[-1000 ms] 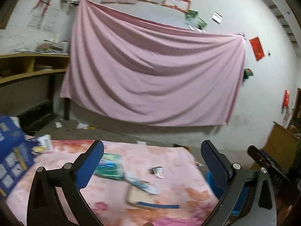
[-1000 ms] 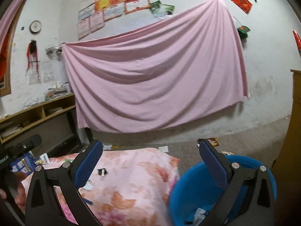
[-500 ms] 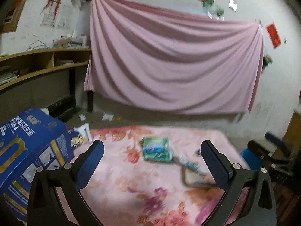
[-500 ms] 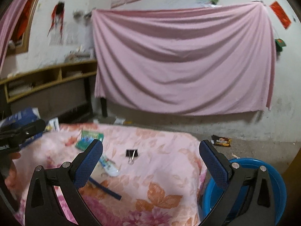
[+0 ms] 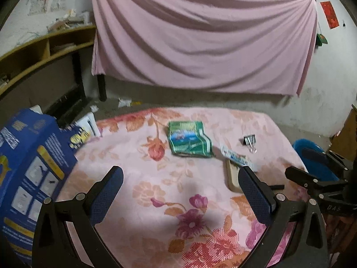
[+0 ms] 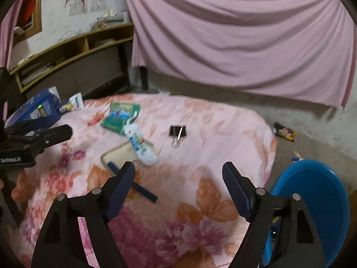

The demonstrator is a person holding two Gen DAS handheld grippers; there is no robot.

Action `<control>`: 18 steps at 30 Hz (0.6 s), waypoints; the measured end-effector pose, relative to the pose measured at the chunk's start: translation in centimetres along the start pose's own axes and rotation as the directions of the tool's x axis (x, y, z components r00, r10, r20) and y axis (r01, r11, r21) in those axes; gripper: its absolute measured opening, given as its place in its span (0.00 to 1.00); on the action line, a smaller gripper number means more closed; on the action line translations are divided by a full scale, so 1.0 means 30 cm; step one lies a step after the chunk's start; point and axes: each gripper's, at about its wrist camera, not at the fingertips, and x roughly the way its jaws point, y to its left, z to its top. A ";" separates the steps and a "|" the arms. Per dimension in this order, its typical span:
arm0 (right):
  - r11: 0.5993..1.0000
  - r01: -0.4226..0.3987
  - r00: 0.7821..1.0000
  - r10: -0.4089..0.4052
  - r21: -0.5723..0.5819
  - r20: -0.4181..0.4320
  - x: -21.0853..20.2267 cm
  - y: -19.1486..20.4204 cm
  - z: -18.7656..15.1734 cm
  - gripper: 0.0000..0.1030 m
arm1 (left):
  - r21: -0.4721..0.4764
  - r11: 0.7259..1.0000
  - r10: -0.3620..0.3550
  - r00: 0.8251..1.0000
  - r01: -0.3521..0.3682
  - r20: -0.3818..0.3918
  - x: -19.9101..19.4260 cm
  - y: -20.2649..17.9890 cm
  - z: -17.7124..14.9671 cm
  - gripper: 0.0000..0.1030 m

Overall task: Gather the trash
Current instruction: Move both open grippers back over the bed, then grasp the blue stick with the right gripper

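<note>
A floral pink cloth covers the table (image 5: 156,178) (image 6: 223,122). On it lie a green packet (image 5: 189,141) (image 6: 120,116), a white tube (image 6: 140,145) (image 5: 236,157), a black binder clip (image 6: 177,131) (image 5: 250,140), a beige tray (image 6: 118,154) (image 5: 232,176) and a dark blue strip (image 6: 142,191). My left gripper (image 5: 180,192) hovers open over the near table, with nothing between its fingers. My right gripper (image 6: 178,185) is open too, above the cloth just right of the strip. A blue bin (image 6: 312,205) (image 5: 312,156) stands beside the table's right edge.
A blue printed box (image 5: 26,169) (image 6: 38,109) sits at the table's left edge. A pink sheet (image 5: 200,40) hangs on the back wall, wooden shelves (image 5: 44,49) stand at left. Wrappers and scraps (image 6: 284,131) litter the concrete floor. A wooden cabinet (image 5: 348,131) is at far right.
Both cameras have tilted down and moved closer to the table. The items on the cloth now sit larger and nearer the grippers. Both grippers stay open.
</note>
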 end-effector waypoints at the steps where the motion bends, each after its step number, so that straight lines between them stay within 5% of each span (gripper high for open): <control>1: 1.000 -0.010 1.000 0.010 -0.004 -0.009 0.006 0.003 -0.002 0.70 | 0.002 1.000 -0.010 1.000 0.010 -0.019 0.012 -0.002 -0.001 0.98; 9: 0.992 -0.111 0.984 0.101 -0.059 -0.147 0.091 0.048 -0.009 0.50 | 0.044 0.996 -0.069 0.992 0.074 -0.106 0.085 -0.037 0.007 0.91; 18: 0.987 -0.142 0.976 0.127 -0.078 -0.176 0.092 0.059 -0.024 0.22 | 0.052 0.985 -0.153 0.970 0.166 -0.188 0.150 -0.080 0.005 0.59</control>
